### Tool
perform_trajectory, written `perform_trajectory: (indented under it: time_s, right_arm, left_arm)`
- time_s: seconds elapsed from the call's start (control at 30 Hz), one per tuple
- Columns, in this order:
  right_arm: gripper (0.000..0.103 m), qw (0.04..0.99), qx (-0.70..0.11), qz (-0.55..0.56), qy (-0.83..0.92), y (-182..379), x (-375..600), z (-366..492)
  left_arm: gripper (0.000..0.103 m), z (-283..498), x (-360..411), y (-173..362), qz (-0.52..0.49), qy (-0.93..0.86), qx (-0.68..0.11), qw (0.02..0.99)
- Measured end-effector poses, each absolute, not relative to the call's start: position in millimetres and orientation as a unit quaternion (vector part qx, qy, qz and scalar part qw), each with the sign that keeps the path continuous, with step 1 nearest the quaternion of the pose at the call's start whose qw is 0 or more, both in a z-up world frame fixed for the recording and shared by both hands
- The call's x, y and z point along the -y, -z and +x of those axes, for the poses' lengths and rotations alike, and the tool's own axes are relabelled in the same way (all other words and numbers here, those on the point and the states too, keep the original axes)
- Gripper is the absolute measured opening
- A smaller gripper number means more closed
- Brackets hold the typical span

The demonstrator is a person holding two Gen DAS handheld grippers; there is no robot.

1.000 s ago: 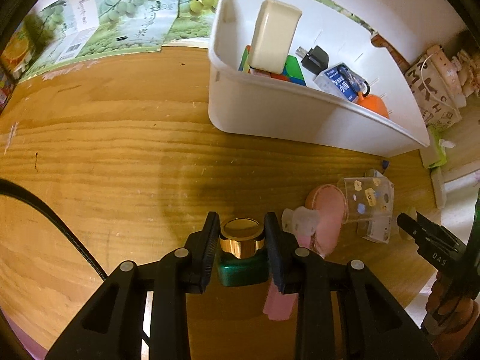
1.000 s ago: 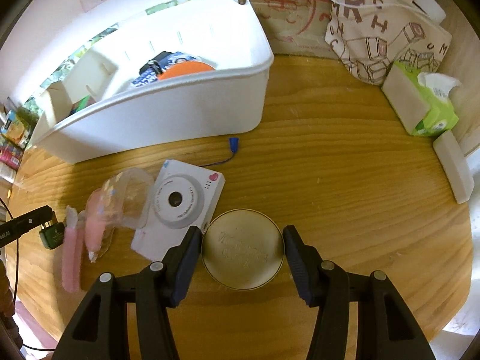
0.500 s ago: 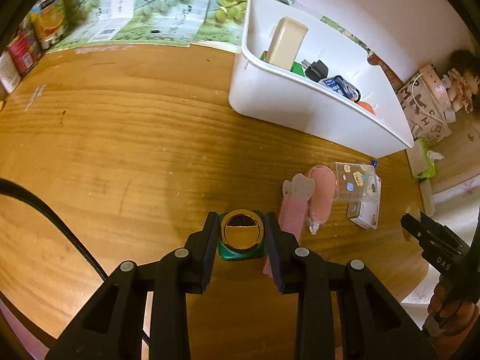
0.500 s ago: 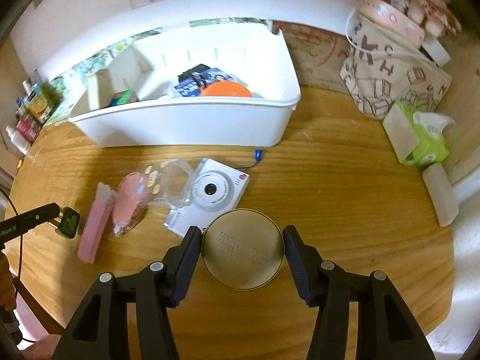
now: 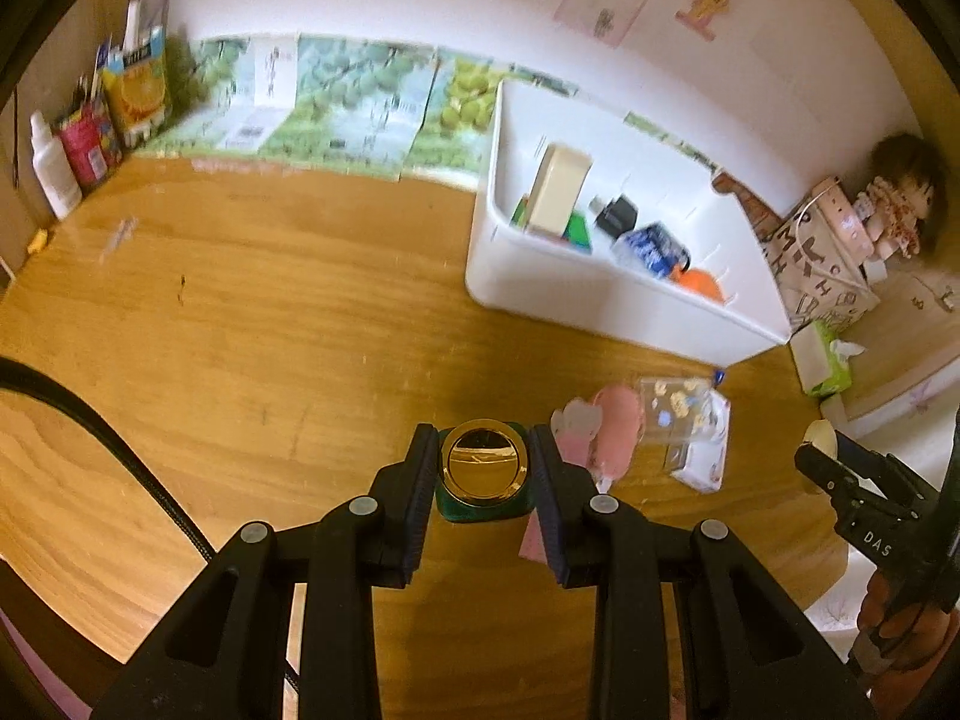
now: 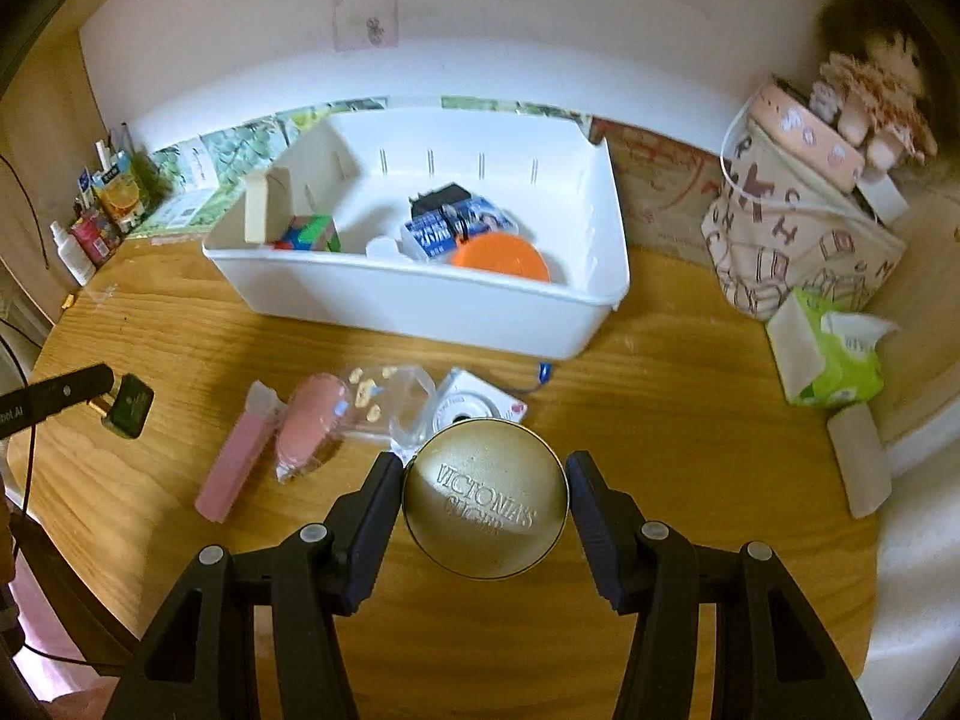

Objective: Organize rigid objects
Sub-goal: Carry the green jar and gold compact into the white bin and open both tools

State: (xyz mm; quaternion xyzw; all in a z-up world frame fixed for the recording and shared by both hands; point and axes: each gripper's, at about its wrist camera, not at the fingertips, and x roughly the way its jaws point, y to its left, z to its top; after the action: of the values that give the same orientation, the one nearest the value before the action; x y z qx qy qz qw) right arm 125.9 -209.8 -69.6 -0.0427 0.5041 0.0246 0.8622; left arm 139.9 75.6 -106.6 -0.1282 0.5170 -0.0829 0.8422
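My left gripper (image 5: pixel 483 474) is shut on a small green bottle with a gold cap (image 5: pixel 483 468), held above the wooden table; the same bottle (image 6: pixel 127 406) shows at the far left of the right wrist view. My right gripper (image 6: pixel 485 501) is shut on a round gold tin (image 6: pixel 485 498) with raised lettering, also lifted off the table. A white bin (image 6: pixel 420 300) stands behind, holding a cream box (image 5: pixel 558 189), a colourful cube (image 6: pixel 309 233), a black plug, a blue packet and an orange lid (image 6: pixel 501 257). In the left wrist view the bin (image 5: pixel 600 294) is at upper right.
On the table (image 5: pixel 240 300) between grippers and bin lie a pink bar (image 6: pixel 231 468), a pink item in clear wrap (image 6: pixel 315 420), a clear case and a white toy camera (image 6: pixel 474 402). A patterned bag (image 6: pixel 798 240), doll and tissue pack (image 6: pixel 828 354) stand at right. Cartons and bottles (image 5: pixel 90 132) line the far left.
Both grippers have risen with their objects. The table and bin look farther away, and more of the wall and the bin's inside now shows.
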Motion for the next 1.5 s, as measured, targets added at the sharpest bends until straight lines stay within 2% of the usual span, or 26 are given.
perform_trajectory:
  time_s: [0.53,0.83,1.17,1.5]
  right_arm:
    - [0.056,0.892,-0.447,-0.057,-0.04,22,208,167]
    - [0.056,0.901,-0.428,-0.057,-0.043,10,210,202]
    - [0.056,0.902,-0.426,-0.051,-0.054,26,213,244]
    - [0.056,0.903,-0.418,-0.058,-0.078,58,203,273]
  left_arm:
    - [0.033,179,-60,39,-0.1,0.111,-0.438,0.887]
    - [0.033,208,-39,20,-0.083,0.135,-0.416,0.895]
    - [0.033,250,-13,24,-0.074,0.159,-0.417,0.892]
    - [0.033,284,13,51,-0.068,0.201,-0.423,0.881]
